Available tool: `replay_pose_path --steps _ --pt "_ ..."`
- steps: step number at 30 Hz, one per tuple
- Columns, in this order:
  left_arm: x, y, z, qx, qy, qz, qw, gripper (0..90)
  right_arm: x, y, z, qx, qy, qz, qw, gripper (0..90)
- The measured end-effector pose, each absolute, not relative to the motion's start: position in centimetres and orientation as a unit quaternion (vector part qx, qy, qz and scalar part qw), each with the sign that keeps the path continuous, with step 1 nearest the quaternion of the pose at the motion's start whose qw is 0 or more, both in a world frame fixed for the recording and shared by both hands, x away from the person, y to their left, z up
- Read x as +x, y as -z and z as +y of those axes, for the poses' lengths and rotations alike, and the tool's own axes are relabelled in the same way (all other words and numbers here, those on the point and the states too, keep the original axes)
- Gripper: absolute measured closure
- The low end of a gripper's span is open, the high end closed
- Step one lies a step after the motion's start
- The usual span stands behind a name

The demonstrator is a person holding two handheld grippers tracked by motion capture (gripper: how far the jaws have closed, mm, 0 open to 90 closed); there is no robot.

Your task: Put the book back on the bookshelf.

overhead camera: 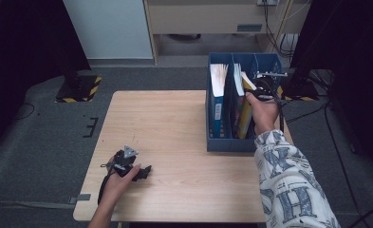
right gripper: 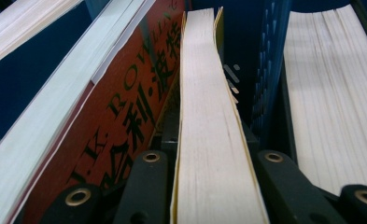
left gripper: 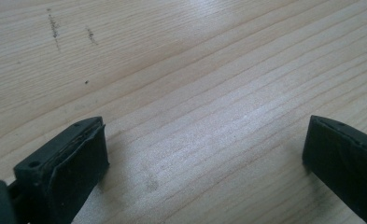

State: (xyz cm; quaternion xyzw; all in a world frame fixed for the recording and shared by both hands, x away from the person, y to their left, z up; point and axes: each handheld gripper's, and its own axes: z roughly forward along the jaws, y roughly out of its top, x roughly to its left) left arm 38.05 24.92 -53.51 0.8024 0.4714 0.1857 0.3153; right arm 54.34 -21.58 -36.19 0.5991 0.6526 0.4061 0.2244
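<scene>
The right gripper [right gripper: 204, 186] is clamping its fingers [right gripper: 144, 186] on a yellow-covered book [right gripper: 209, 116], whose page edge is running straight away from them, leaning in the middle slot of the blue file box [overhead camera: 231, 142] beside a red-covered book [right gripper: 120, 116]. Any lift likely follows that long axis. The left gripper [left gripper: 204, 158], fingers apart, is resting on the worktop [overhead camera: 174, 123], well apart from the box.

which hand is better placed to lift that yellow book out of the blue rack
Right. The right gripper is shut on the yellow book inside the blue rack. The left gripper rests open on the table, far from it.
</scene>
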Motion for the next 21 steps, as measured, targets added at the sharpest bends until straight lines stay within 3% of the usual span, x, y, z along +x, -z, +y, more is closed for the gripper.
replay_pose_path --steps 21 --pt "38.05 53.51 24.87 0.803 -0.186 0.470 0.315 0.0 53.63 35.59 -21.73 0.591 -0.404 0.667 0.207 69.8"
